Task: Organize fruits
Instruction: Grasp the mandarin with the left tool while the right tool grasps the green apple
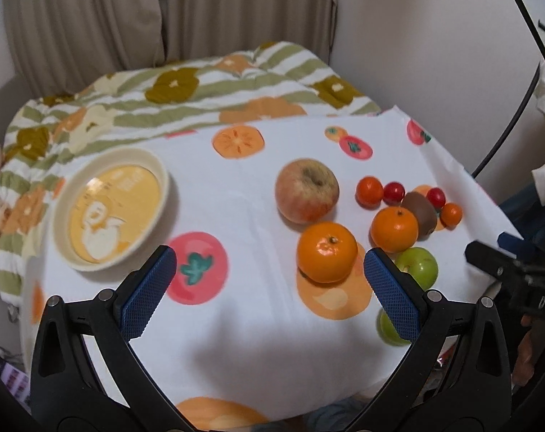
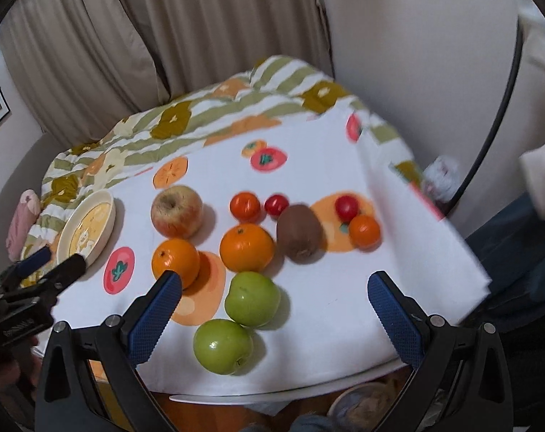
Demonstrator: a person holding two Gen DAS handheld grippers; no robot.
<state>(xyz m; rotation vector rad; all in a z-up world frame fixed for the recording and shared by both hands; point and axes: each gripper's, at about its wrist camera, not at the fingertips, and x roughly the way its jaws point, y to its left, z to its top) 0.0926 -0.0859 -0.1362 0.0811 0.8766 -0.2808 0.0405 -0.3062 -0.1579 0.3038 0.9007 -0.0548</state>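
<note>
Both tongs, left tongs [image 1: 269,262] and right tongs [image 2: 274,286], are wide apart and empty, so next grab an orange [image 1: 326,252] for the bowl [image 1: 110,208] near the bench's left edge.

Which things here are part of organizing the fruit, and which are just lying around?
Part of the job:
red-green apple
two oranges
two green apples
kiwi
small tomatoes
cream bowl
left gripper and right gripper, both open

Just lying about:
floral quilt
curtains
pink item
</note>
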